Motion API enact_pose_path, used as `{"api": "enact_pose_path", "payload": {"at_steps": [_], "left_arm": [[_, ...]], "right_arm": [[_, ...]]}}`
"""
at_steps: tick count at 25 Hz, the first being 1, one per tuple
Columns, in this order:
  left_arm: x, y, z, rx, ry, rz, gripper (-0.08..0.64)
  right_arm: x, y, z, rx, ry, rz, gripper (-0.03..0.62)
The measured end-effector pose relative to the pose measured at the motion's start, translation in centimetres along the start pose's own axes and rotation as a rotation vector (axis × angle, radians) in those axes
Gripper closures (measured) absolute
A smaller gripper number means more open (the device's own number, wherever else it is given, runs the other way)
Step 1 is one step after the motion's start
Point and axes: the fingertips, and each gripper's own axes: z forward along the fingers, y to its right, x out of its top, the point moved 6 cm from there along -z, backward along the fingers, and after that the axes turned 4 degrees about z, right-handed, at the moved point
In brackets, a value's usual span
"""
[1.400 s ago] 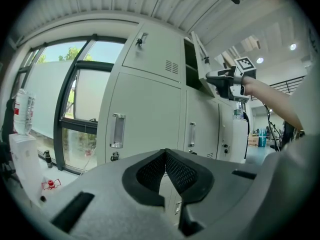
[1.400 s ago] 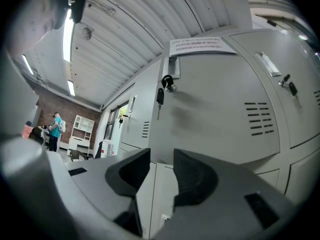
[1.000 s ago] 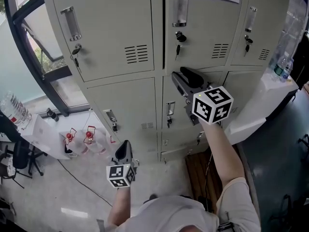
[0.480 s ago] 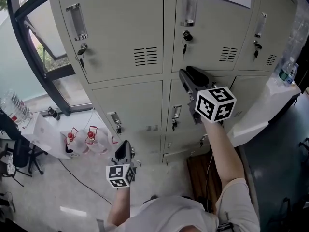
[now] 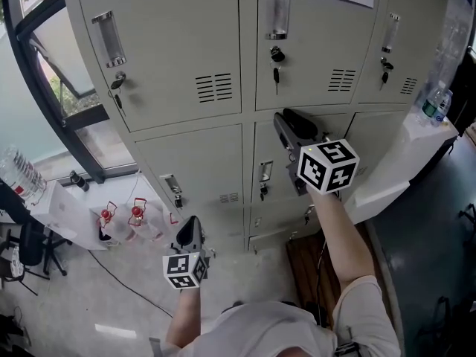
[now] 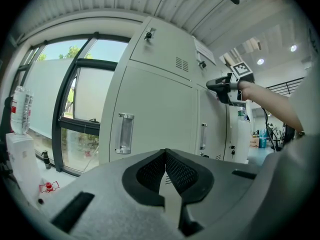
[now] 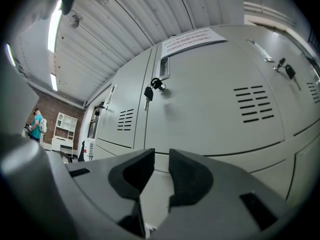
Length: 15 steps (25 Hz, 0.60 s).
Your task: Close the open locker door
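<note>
A bank of grey-beige lockers fills the head view, and every door I can see lies flush with its frame. My right gripper is raised to the centre column, with its tips at the top edge of the middle-row door, just under the upper door with its key. Its jaws are closing, a narrow gap still shows between the pads, and nothing is between them. My left gripper hangs low in front of the lower lockers, shut and empty.
A window with a dark frame is at the left. Below it are a white stand and water bottles. A white cabinet with bottles stands at the right. A person stands far off.
The right gripper has stayed at the centre locker column, shifting only slightly. The left gripper has not moved. The head view has swayed a little.
</note>
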Motion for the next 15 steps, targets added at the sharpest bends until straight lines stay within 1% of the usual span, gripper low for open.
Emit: {"api": "enact_pose_path", "payload": {"at_steps": [5, 9, 15], "left_arm": [[0.3, 0.9, 0.1, -0.018, 0.011, 0.0, 0.552], [0.5, 2.2, 0.1, -0.043, 0.019, 0.009, 0.552], [1.2, 4.2, 0.0, -0.074, 0.026, 0.02, 0.553]], "right_arm": [[-0.8, 1.0, -2.4, -0.05, 0.018, -0.004, 0.567], [-2.0, 1.7, -4.6, -0.091, 0.005, -0.005, 0.574], [-4.7, 1.8, -9.0, -0.146, -0.022, -0.004, 0.577]]}}
